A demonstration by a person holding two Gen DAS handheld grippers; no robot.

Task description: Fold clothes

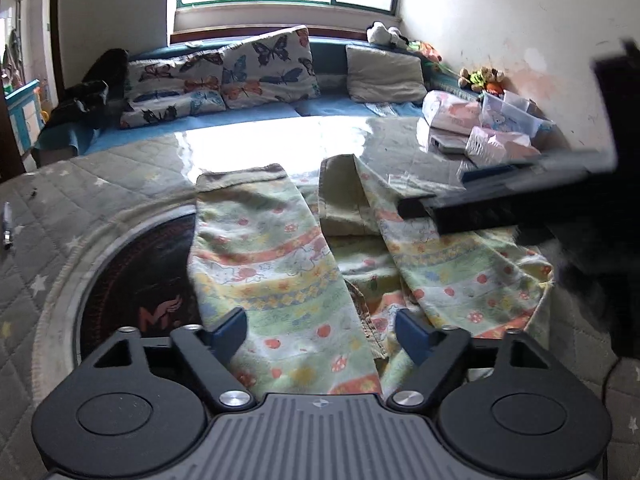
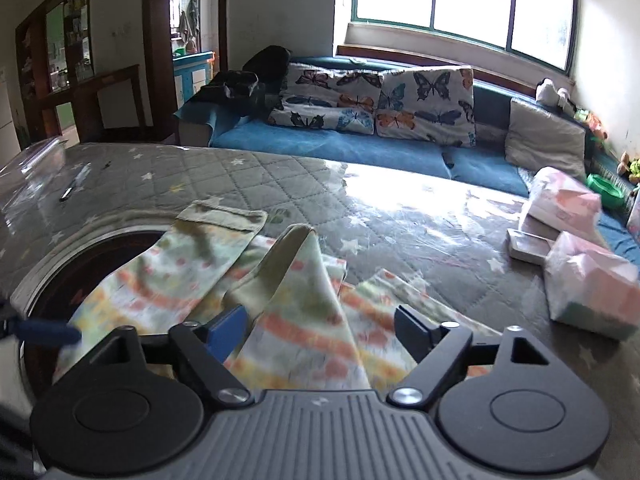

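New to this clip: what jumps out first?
The pastel patterned children's pants sprawl across the quilted grey table cover, both legs pointing toward the window, right before the open left hand-held gripper and open right hand-held gripper. Behind, butterfly-print cushions line a blue sofa, with pink packages at the table's right.

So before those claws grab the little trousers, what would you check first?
1. Left claw open: ok, jaws spread over the left leg.
2. Right claw open: ok, fabric lies between the jaws, not pinched.
3. Trousers flat: not ok, the right leg is bunched and humped up.
4. Both cuffs visible: ok, left cuff lies flat at the far end.
5. Space to fold: cannot tell, packets sit close on the right.
6. Sharp view: not ok, the right wrist view is blurred.
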